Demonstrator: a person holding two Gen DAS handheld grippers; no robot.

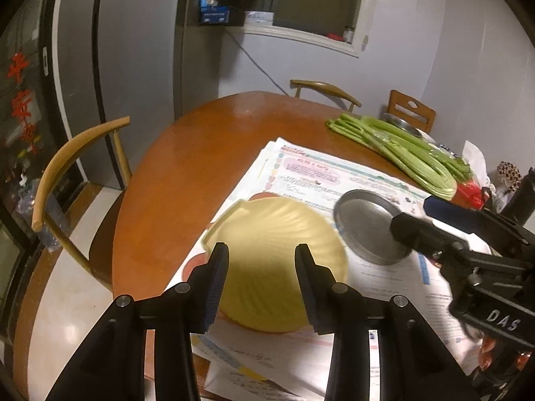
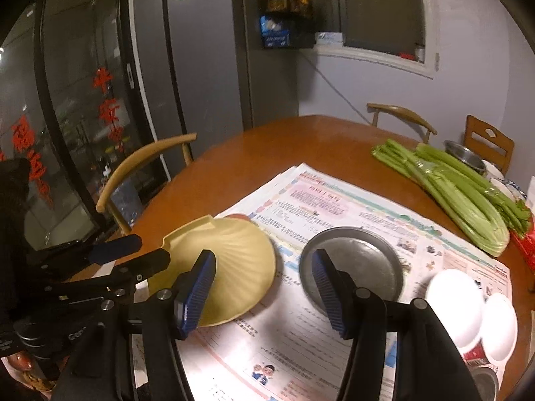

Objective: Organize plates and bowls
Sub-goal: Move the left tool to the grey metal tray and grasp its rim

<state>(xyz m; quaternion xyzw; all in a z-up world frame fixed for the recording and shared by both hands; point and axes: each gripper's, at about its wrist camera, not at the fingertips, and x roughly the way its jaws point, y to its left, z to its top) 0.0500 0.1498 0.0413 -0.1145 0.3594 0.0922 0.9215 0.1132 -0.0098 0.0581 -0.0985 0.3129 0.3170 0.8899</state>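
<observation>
A yellow shell-shaped plate [image 1: 277, 234] [image 2: 230, 260] lies on printed paper sheets [image 1: 334, 173] on the round wooden table [image 1: 187, 173]. My left gripper [image 1: 261, 247] hovers over its near side, open, with the pads apart and not pressing it; from the right wrist view the left gripper [image 2: 152, 249] has its tips at the plate's left rim. Just right of it lies a flat grey metal plate [image 1: 364, 220] [image 2: 361, 260]. My right gripper [image 2: 264, 254] is open above the paper with nothing between its pads; its right finger overlaps the metal plate in view.
Two white bowls [image 2: 454, 304] [image 2: 501, 327] sit side by side at the paper's right end. A celery bundle [image 2: 461, 193] lies at the far right beside a steel bowl [image 2: 464, 157]. Wooden chairs [image 1: 67, 173] [image 2: 401, 117] ring the table. A grey fridge [image 2: 200, 83] stands behind.
</observation>
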